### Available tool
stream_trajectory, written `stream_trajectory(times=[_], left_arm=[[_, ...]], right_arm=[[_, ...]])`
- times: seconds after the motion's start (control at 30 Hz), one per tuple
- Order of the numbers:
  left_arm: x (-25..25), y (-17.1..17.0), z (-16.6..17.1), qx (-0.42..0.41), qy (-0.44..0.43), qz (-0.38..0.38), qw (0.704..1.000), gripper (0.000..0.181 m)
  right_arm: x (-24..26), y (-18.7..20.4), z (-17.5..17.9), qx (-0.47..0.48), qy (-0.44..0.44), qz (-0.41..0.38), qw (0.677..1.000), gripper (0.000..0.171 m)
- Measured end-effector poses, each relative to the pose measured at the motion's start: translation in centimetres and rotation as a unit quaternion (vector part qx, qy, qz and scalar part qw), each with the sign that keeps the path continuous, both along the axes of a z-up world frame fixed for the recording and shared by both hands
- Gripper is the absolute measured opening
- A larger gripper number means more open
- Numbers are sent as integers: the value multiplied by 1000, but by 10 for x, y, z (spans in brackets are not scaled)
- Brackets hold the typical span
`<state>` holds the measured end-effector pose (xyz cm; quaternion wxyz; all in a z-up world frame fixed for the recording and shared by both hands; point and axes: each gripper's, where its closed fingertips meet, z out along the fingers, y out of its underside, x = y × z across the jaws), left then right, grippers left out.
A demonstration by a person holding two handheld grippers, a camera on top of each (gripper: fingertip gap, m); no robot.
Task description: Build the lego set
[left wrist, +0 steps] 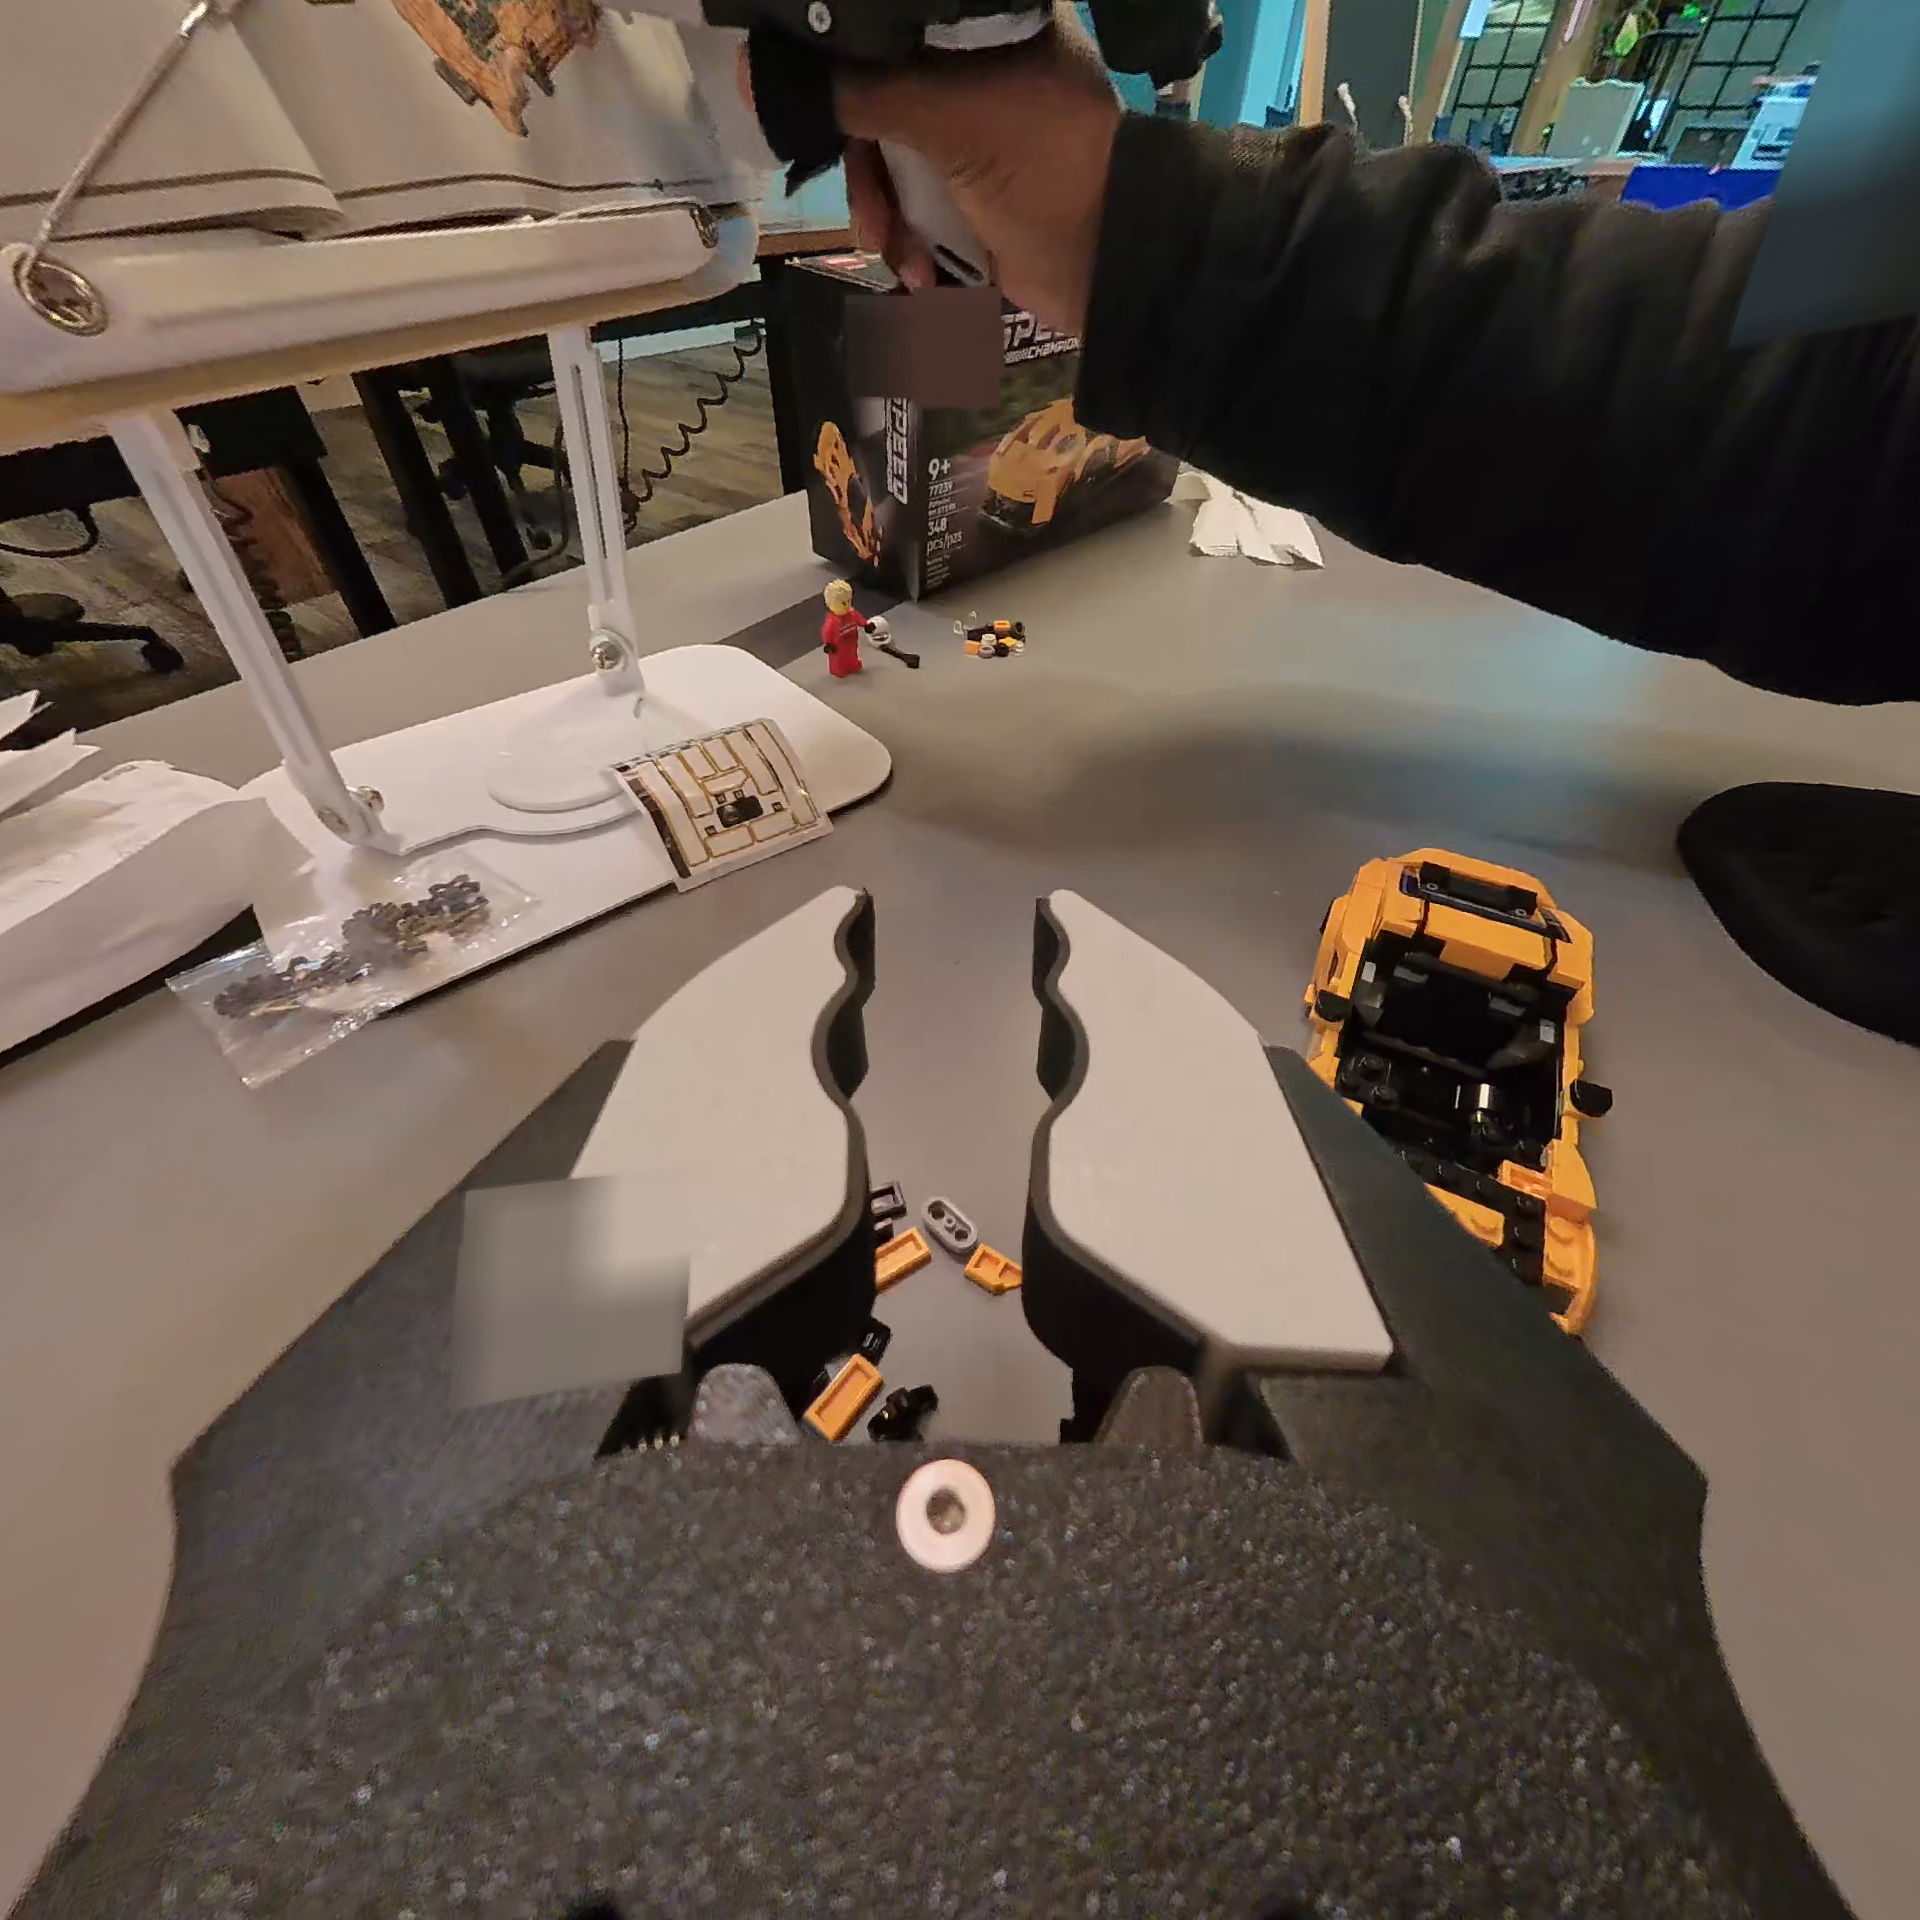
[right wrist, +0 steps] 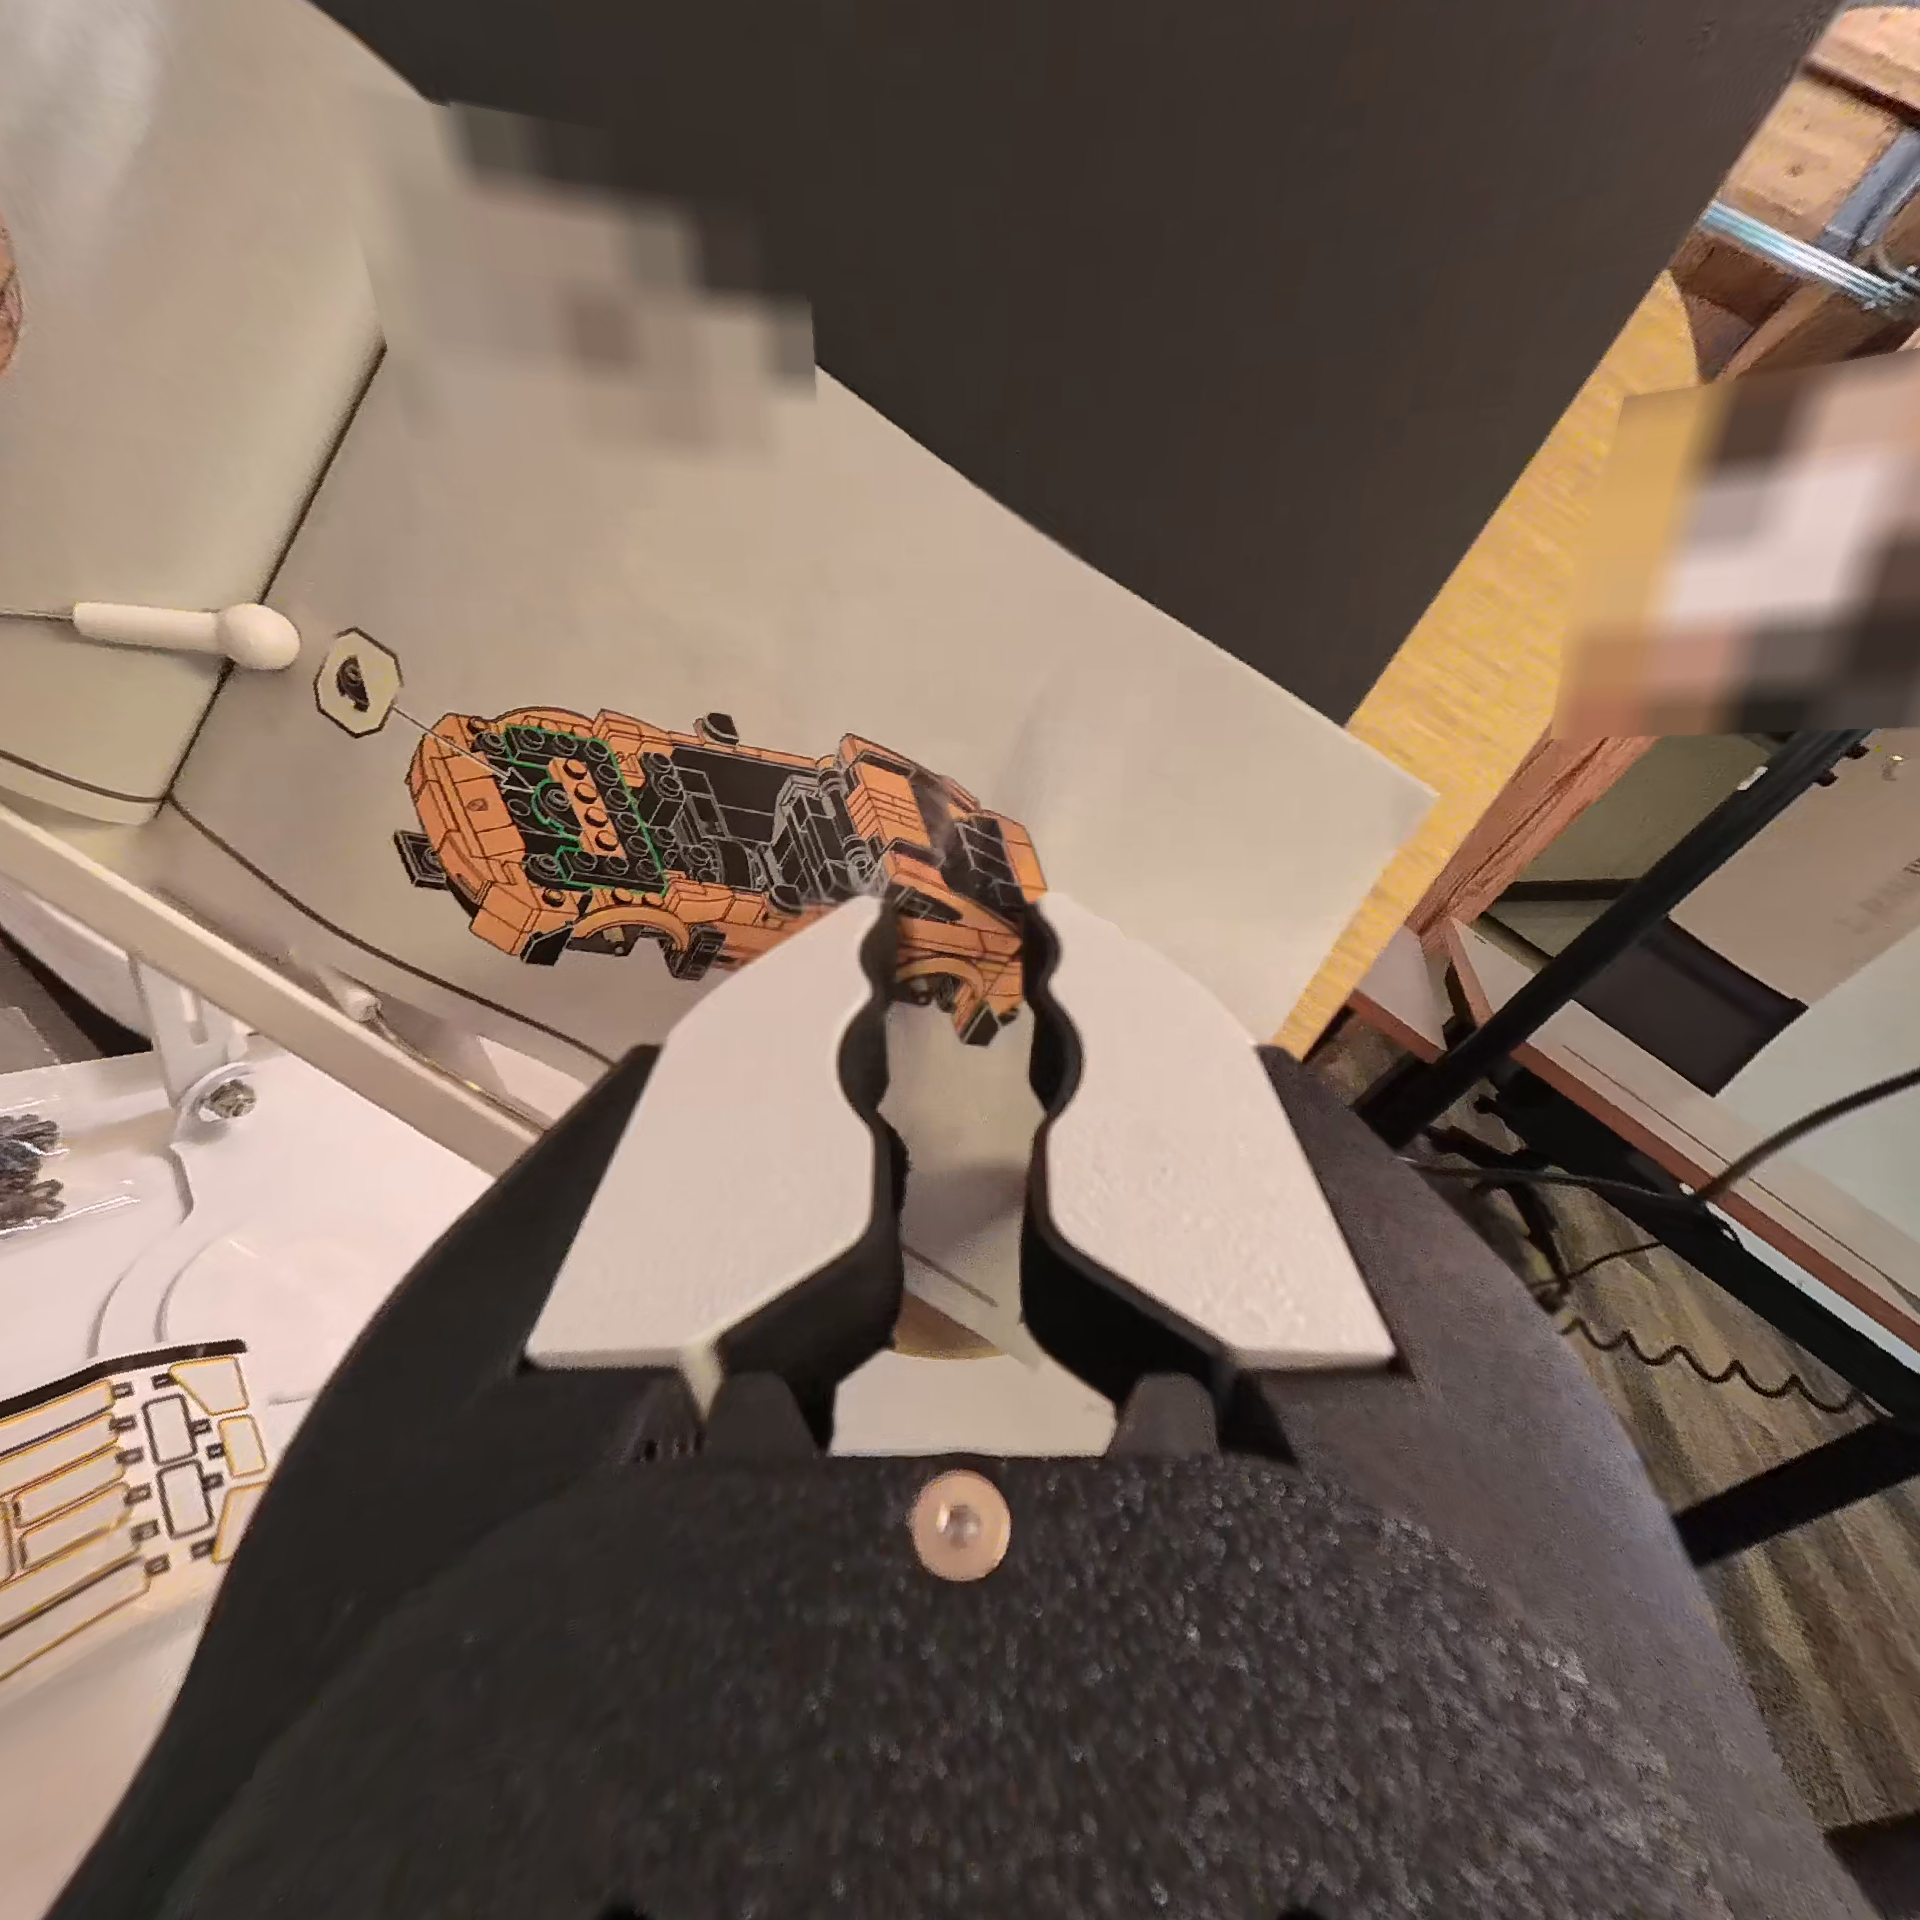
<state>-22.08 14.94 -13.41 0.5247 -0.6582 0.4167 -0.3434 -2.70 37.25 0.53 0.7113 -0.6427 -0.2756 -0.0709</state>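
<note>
L tool (left wrist: 954, 914) open, empty over loose bricks (left wrist: 902, 1259); R tool (right wrist: 954, 925) parted at instruction page (right wrist: 1143, 748).

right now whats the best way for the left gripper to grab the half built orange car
Probably across its middle, at the open black cockpit, coming from above. The orange car sits flat on the grey table with long, roughly parallel sides, so fingers on each flank should seat well. The left gripper is open, to the car's left.
</note>
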Motion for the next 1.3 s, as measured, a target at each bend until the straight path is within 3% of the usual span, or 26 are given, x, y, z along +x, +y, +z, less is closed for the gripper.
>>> stream_trajectory(times=[0.03, 0.07, 0.13, 0.17, 0.23, 0.43, 0.7, 0.9, 1.07, 1.17, 1.3], left_arm=[[0, 1, 0, 0, -1, 2, 1000, 28], [-1, 1, 0, -1, -1, 3, 1000, 28], [0, 1, -2, -5, -1, 3, 1000, 28], [1, 1, -3, -7, 1, 1, 1000, 28], [2, 0, -4, -8, 3, -1, 1000, 28], [2, -2, -5, -12, 2, -4, 1000, 28], [5, -4, -8, -14, 8, -9, 1000, 26], [1, 2, -2, -2, 4, 12, 1000, 30], [9, 33, 51, 26, -1, 48, 999, 38], [23, 73, 93, 76, 63, 83, 992, 39], [36, 134, 120, 176, 213, 143, 950, 41]], right_arm=[[1, -2, 4, 2, 2, 0, 1000, 19], [5, -4, 13, 18, 7, -10, 1000, 29], [14, -3, 36, 49, 25, -28, 998, 68], [17, 0, 41, 40, 35, -27, 998, 75], [15, 12, 30, -14, 45, -13, 999, 72], [16, 16, 25, 0, 40, -16, 999, 60], [9, 11, 16, -12, 29, -2, 1000, 7], [1, -17, 30, 42, -4, -13, 999, 2], [-28, -60, 31, 59, -32, 26, 997, 2], [-46, -77, 37, 53, -32, 55, 997, 2], [-56, -89, 47, 31, -12, 82, 996, 3]])
